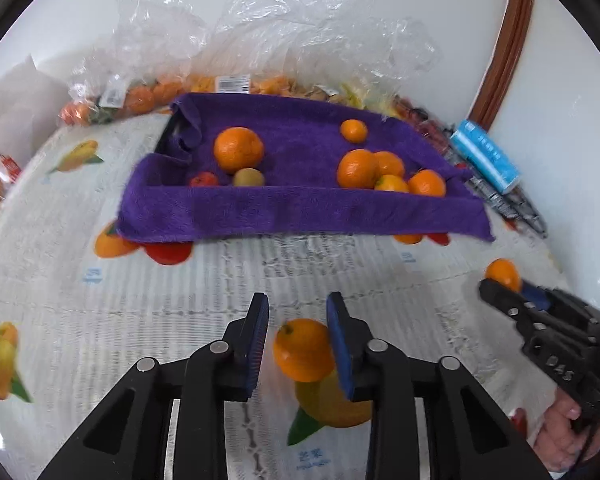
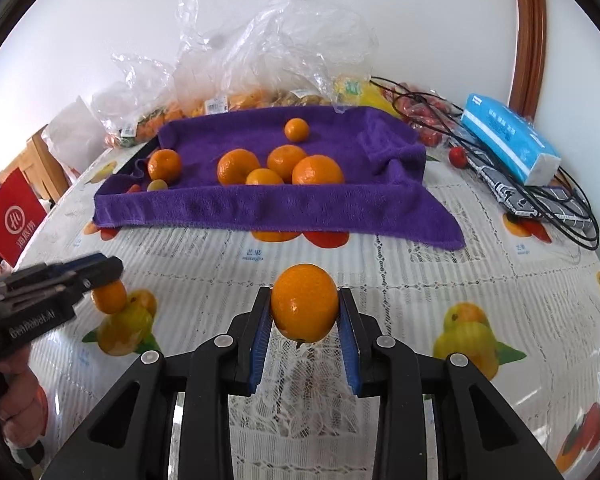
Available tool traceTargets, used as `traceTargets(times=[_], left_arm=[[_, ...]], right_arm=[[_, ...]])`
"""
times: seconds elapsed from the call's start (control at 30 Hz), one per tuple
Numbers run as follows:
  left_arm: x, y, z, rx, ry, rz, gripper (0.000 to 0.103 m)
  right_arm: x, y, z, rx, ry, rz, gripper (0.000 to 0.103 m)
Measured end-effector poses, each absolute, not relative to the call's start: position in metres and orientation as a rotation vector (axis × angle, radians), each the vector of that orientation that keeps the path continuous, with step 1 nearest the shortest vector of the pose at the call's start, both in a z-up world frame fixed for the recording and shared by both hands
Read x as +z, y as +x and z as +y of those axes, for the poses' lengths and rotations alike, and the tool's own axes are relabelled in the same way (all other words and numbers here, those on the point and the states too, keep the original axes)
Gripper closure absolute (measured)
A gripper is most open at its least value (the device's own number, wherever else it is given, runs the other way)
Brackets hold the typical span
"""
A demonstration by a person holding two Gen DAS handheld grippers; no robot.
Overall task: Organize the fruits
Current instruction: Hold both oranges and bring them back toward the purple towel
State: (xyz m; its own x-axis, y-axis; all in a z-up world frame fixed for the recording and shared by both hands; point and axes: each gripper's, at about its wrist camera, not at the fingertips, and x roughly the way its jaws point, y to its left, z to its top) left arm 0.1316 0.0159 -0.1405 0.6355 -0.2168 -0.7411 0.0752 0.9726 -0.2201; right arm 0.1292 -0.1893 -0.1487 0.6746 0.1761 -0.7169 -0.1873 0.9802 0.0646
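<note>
Right gripper [image 2: 304, 312]: its jaws are squeezing a big orange [image 2: 304, 303] from both sides, and the pads are pressing on the peel.
Left gripper [image 1: 298, 332]: a small orange [image 1: 303, 355] is sitting between its jaws. One pad is touching it, but a gap is showing on the other side, so the gripper is not gripping it yet.
Where the two oranges are: both are near the front of the table [image 2: 420, 280], well apart from the tray. I cannot tell if the big orange is resting on the cloth or hanging just above it.
Tray: a purple towel [image 2: 260, 204] is covering it, out past the grippers.
Already put away: five oranges are lying in a loose group [image 2: 280, 164] on the towel. Another orange [image 2: 164, 165] is sitting off to one side with a small yellow-green fruit [image 2: 157, 185] and a small red one.
Still to do: I think these two oranges are going to the tray next.
Maybe more: plastic bags [image 2: 236, 92] with fruit inside are waiting behind the tray.
How far along: about the middle, I am guessing.
</note>
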Motion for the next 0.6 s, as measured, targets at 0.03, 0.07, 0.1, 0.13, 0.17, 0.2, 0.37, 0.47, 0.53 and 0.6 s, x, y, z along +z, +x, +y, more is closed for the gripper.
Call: traceTargets(times=[0.03,0.07,0.1,0.13,0.17,0.2,0.37,0.47,0.53,0.6], left_arm=[[-0.142,0.132,0.017,-0.181,-0.195,0.875,0.073],[-0.142,0.132,0.017,-0.187,-0.2,0.879,0.073],[-0.143,0.132,0.016,-0.188,-0.196,0.878,0.073],[-0.144,0.131,0.015,-0.191,-0.194,0.878,0.073],[-0.145,0.131,0.014,-0.2,-0.197,0.883,0.073],[-0.147,0.13,0.013,-0.209,-0.201,0.89,0.073],[-0.149,0.128,0.006,-0.224,-0.182,0.901,0.07],[-0.149,0.128,0.001,-0.223,-0.151,0.898,0.066],[-0.148,0.129,-0.003,-0.204,-0.131,0.898,0.066],[-0.149,0.131,-0.006,-0.196,-0.112,0.894,0.066]], right_arm=[[-0.15,0.13,-0.19,0.204,-0.01,0.812,0.071],[-0.152,0.131,-0.19,0.207,-0.003,0.82,0.071],[-0.153,0.13,-0.191,0.206,-0.004,0.822,0.071],[-0.154,0.129,-0.191,0.202,-0.009,0.823,0.071],[-0.155,0.127,-0.191,0.195,-0.014,0.822,0.071],[-0.156,0.126,-0.192,0.192,-0.015,0.821,0.071],[-0.157,0.12,-0.196,0.185,-0.01,0.811,0.071],[-0.157,0.118,-0.196,0.191,-0.009,0.81,0.071],[-0.157,0.116,-0.196,0.196,-0.011,0.805,0.071],[-0.159,0.115,-0.197,0.193,-0.009,0.801,0.071]])
